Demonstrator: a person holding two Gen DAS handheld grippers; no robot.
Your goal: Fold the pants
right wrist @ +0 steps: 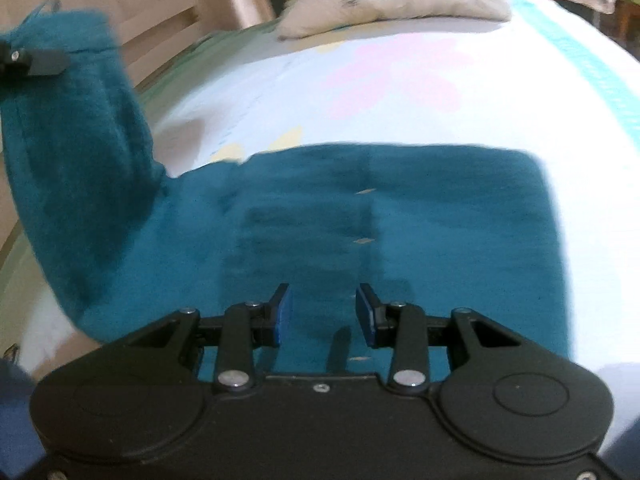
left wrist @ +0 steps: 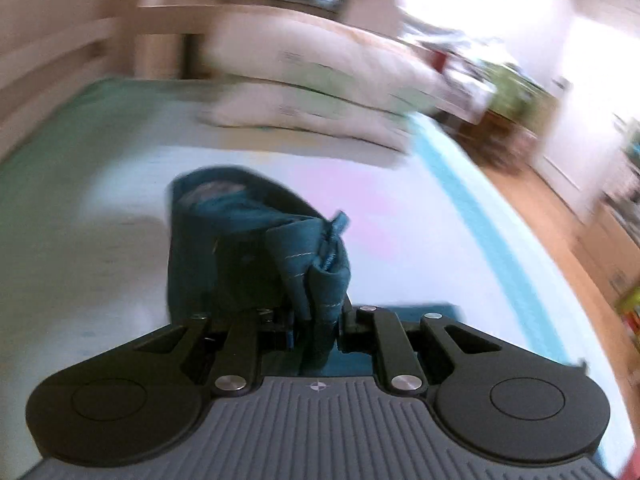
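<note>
Lifting one end of teal pants (right wrist: 360, 232) off bed (right wrist: 400, 92), left gripper (left wrist: 320, 320) jaws clenched on bunched fabric, probably to carry it over for fold. Rest of pants flat on bed, near side. Right gripper (right wrist: 324, 312) hovers over flat part, jaws released, likely ready to pin crease. Pillows (right wrist: 384, 4) far end. No readable labels, too blurry.
</note>
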